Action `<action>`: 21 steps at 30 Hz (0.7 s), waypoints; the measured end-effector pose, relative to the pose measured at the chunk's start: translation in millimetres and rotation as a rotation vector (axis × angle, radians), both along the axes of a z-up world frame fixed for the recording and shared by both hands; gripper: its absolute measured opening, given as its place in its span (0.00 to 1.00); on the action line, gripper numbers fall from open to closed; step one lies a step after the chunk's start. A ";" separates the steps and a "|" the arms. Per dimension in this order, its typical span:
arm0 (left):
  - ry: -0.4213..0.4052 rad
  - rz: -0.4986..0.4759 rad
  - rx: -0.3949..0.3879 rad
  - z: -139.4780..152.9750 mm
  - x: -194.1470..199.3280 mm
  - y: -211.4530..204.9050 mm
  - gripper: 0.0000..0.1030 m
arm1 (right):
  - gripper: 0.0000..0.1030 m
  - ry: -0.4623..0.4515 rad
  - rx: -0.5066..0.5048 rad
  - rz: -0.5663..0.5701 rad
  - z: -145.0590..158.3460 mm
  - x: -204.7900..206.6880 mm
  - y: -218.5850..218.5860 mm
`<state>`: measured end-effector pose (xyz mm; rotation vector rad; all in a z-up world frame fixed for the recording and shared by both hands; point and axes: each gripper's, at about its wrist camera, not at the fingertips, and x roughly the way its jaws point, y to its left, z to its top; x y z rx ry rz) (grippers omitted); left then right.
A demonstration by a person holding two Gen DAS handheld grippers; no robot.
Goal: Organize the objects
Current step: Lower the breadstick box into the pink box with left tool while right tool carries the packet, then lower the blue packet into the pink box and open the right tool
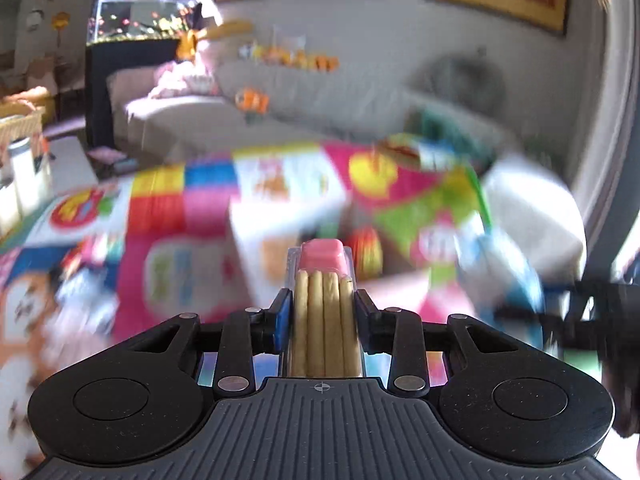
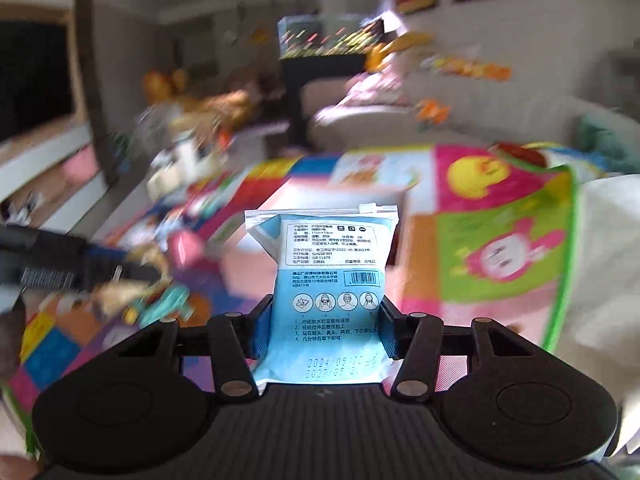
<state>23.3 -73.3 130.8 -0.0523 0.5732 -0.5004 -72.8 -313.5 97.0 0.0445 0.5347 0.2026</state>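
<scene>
Left gripper [image 1: 322, 316] pinches a snack pack [image 1: 323, 312] of biscuit sticks with pink dip; right gripper [image 2: 323, 330] clamps a blue pouch [image 2: 325, 292], both lifted above the colourful play mat [image 1: 168, 204], grey sofa [image 1: 304, 92] behind.

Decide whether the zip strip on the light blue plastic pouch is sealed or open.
Sealed: the light blue plastic pouch, gripped in the right tool, shows its clear zip strip lying flat and straight, with no gap.

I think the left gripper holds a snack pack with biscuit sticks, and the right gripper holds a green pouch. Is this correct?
Not quite. The pouch in the right gripper is blue, not green; the right wrist view shows it. The left gripper does hold the snack pack with biscuit sticks.
</scene>
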 end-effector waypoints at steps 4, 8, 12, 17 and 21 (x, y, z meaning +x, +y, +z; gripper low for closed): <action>-0.007 0.059 -0.126 3.1 54.7 -23.7 0.36 | 0.50 -0.028 -0.011 -0.052 2.9 14.4 -8.1; -0.071 0.131 -0.151 -5.6 72.8 -24.7 0.36 | 0.50 -0.028 -0.028 -0.070 4.8 24.9 -10.1; -0.060 0.104 -0.148 -14.0 64.7 -7.7 0.36 | 0.50 -0.042 -0.024 -0.091 11.5 39.1 -13.5; -0.019 0.063 -0.037 -33.6 24.8 10.5 0.36 | 0.50 0.001 0.101 -0.079 19.9 92.2 -6.5; 0.044 -0.026 -0.008 -54.0 -9.1 19.3 0.36 | 0.50 0.095 0.087 -0.061 5.0 149.1 29.6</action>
